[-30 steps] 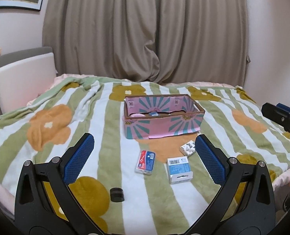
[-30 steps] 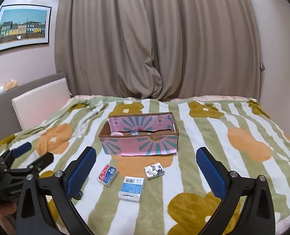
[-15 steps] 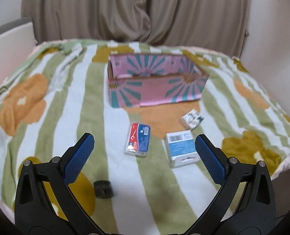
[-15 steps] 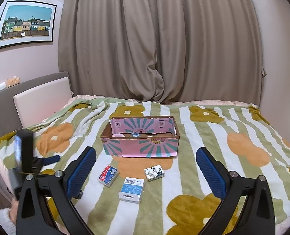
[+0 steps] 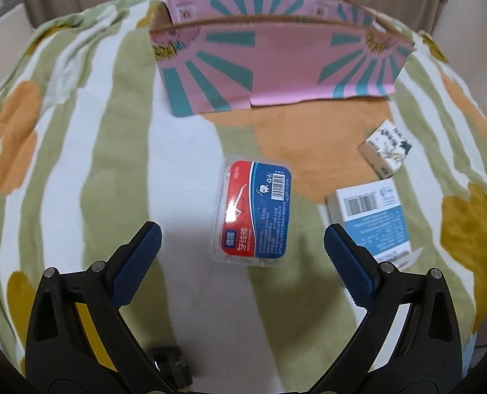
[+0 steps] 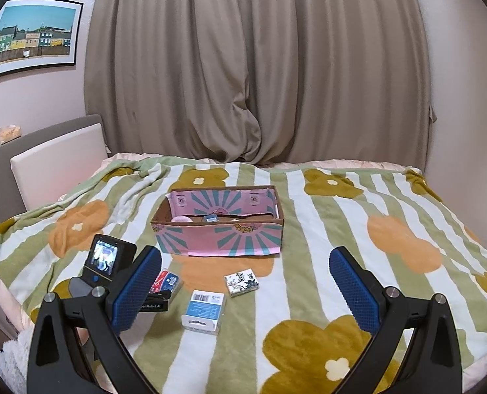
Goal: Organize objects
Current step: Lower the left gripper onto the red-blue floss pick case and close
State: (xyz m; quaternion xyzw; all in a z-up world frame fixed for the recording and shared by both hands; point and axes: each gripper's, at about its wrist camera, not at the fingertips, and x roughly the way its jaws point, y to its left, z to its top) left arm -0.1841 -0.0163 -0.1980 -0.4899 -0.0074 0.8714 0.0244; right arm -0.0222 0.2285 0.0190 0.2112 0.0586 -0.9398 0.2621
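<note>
From my left wrist camera, the left gripper (image 5: 242, 241) hangs low over the blanket (image 5: 118, 151) with its jaws spread wide and nothing between them; the red and blue floss packet (image 5: 254, 211) lies flat just past the tips, at about 12 o'clock from them. At 2 o'clock from the packet sits a small patterned box (image 5: 386, 149), and at 3 o'clock a blue and white carton (image 5: 371, 218), its near end just beside my right-hand finger (image 5: 348, 264). The pink cardboard box (image 5: 276, 65) stands farther off at 12 o'clock, open at the top. A small dark cylinder (image 5: 171, 366) lies at 7 o'clock, partly hidden under the gripper frame. From my right wrist camera, the right gripper (image 6: 245, 284) is held high, jaws wide apart and empty, well back from everything. In that view the carton (image 6: 205, 308) is nearest, the patterned box (image 6: 242, 281) beyond it, and the pink box (image 6: 220, 229) holds a few small things I cannot make out.
</note>
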